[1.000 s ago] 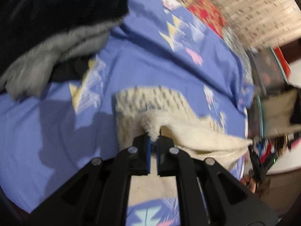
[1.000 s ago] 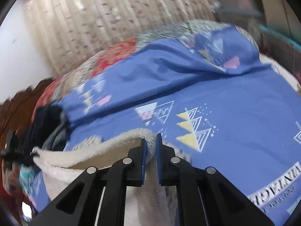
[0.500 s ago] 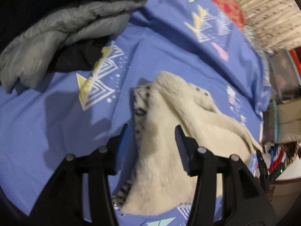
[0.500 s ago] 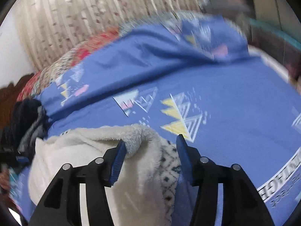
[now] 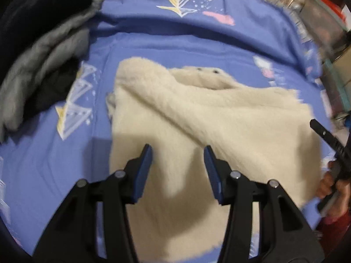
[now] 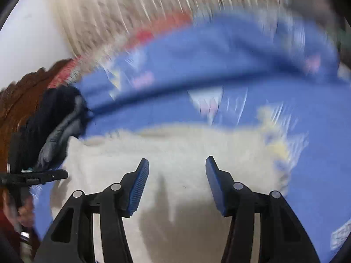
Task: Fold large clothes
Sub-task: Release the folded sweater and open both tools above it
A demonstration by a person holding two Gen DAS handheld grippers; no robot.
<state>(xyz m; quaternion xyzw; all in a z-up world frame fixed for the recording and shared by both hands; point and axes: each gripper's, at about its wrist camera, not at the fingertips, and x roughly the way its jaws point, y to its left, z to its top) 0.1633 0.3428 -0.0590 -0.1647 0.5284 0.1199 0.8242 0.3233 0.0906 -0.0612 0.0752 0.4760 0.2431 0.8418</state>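
Observation:
A cream fleece garment [image 5: 197, 114] lies folded over itself on the blue patterned bed sheet [image 5: 153, 39]. It also shows in the blurred right wrist view [image 6: 175, 149]. My left gripper [image 5: 177, 151] is open and empty, just above the garment's near part. My right gripper [image 6: 175, 164] is open and empty, over the garment's other side. The right gripper's tip [image 5: 329, 135] and the hand holding it show at the right edge of the left wrist view. The left gripper [image 6: 33, 178] shows at the left edge of the right wrist view.
A pile of dark and grey clothes [image 5: 43, 54] lies on the sheet to the left of the garment; it also shows in the right wrist view [image 6: 54, 120]. A curtain [image 6: 131, 11] hangs behind the bed. Storage boxes [image 5: 324, 22] stand at the far right.
Both grippers were shut on the fleece garment, then opened and let it drop onto the sheet. Both have since drawn back; the garment now lies flatter.

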